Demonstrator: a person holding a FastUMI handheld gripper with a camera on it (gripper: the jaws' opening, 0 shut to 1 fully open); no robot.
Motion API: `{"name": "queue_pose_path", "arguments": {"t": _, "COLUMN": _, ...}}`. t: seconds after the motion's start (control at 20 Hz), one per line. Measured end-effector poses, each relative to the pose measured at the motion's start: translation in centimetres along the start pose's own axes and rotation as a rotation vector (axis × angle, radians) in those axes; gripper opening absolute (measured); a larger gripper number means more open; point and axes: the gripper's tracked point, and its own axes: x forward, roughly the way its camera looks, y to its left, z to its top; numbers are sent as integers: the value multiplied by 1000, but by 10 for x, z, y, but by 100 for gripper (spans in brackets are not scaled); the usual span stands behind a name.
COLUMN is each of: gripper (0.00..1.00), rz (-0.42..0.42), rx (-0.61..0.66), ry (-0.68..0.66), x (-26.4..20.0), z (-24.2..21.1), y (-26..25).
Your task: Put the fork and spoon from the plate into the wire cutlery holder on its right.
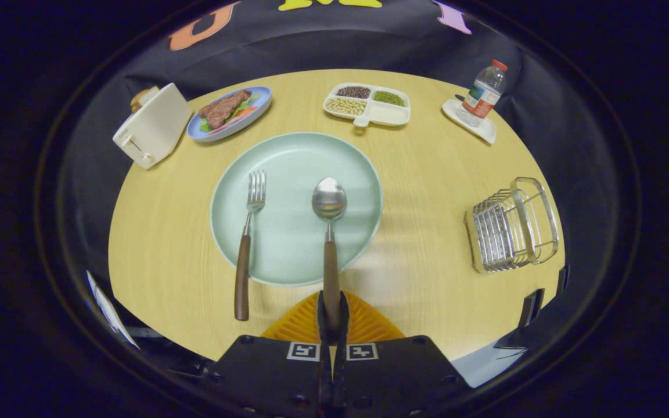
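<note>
- Gripper view: the gripper (333, 307) sits at the near edge of the round wooden table (427, 174), its two fingers pressed tight on the brown handle end of the spoon (330, 232).
- The spoon runs straight away from the fingers, its metal bowl lying face up on the pale green plate (297, 157), the handle reaching back over the plate's near rim.
- The fork (247, 244) lies to the left of the spoon, roughly parallel with it, tines on the plate and wooden handle trailing off the near rim onto the table.
- Well to the right of the plate sits the wire cutlery holder (511, 226), near the table's right edge, apart from everything else.
- Far side, left: a white toaster (151, 125), and just beside it a blue plate (262, 104) with meat and vegetables.
- Far side, centre: a white divided dish (395, 113) with beans and grains in its compartments.
- Far right: a water bottle (485, 90) with a red cap stands on a small white tray (482, 130).
</note>
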Motion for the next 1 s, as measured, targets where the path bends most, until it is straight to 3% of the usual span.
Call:
{"name": "queue_pose_path", "arguments": {"t": 0.55, "gripper": 2, "rz": 46, "rx": 21, "ry": -105, "x": -62, "z": 31, "y": -45}}
{"name": "queue_pose_path", "arguments": {"t": 0.8, "gripper": 2, "rz": 84, "rx": 61, "ry": -160, "x": -99, "z": 43, "y": -80}}
{"name": "queue_pose_path", "arguments": {"t": 1.0, "gripper": 2, "rz": 54, "rx": 59, "ry": -218, "x": -128, "z": 53, "y": -126}}
